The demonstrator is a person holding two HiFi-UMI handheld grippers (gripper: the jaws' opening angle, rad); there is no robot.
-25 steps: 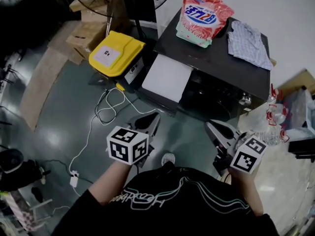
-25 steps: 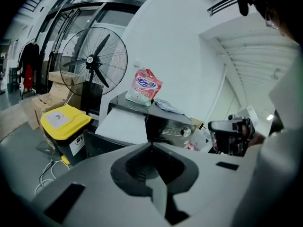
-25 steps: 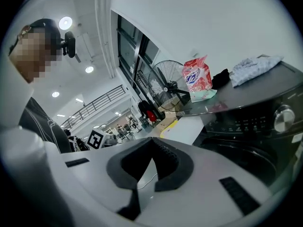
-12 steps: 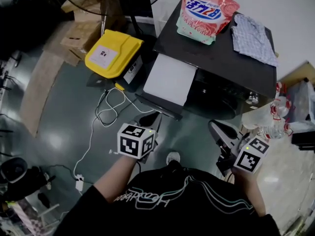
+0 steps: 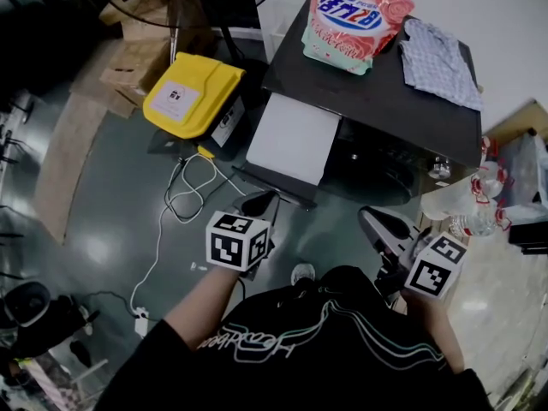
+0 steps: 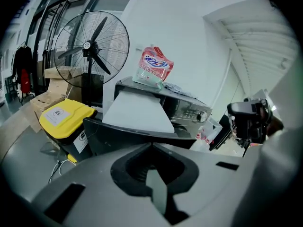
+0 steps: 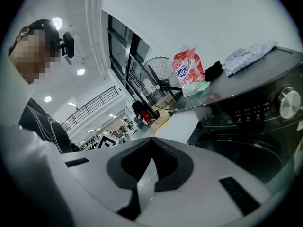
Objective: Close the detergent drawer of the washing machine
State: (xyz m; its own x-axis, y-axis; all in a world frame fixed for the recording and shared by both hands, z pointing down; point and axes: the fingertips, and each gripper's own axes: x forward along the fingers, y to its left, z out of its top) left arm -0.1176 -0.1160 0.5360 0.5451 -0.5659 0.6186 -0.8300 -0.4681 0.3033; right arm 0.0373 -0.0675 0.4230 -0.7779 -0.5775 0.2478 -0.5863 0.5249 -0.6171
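Note:
The dark washing machine (image 5: 377,101) stands ahead of me. Its detergent drawer (image 5: 291,138) sticks out of the front left corner, showing as a white slab. From the left gripper view, the drawer (image 6: 137,112) lies straight ahead over a dark tray. The right gripper view shows it (image 7: 182,122) beside the control panel. My left gripper (image 5: 261,205) hangs a little short of the drawer's front edge, shut and empty (image 6: 152,145). My right gripper (image 5: 374,219) is held before the machine's front, shut with nothing in it (image 7: 151,140).
A pink detergent bag (image 5: 349,15) and a folded cloth (image 5: 438,51) lie on the machine's top. A yellow case (image 5: 190,92) and cardboard boxes (image 5: 137,58) stand left of it, with a white cable (image 5: 184,187) on the floor. Plastic bottles (image 5: 479,204) crowd the right. A fan (image 6: 90,46) stands behind.
My left gripper has edged slightly forward and to the right, toward the drawer. The right gripper has hardly moved.

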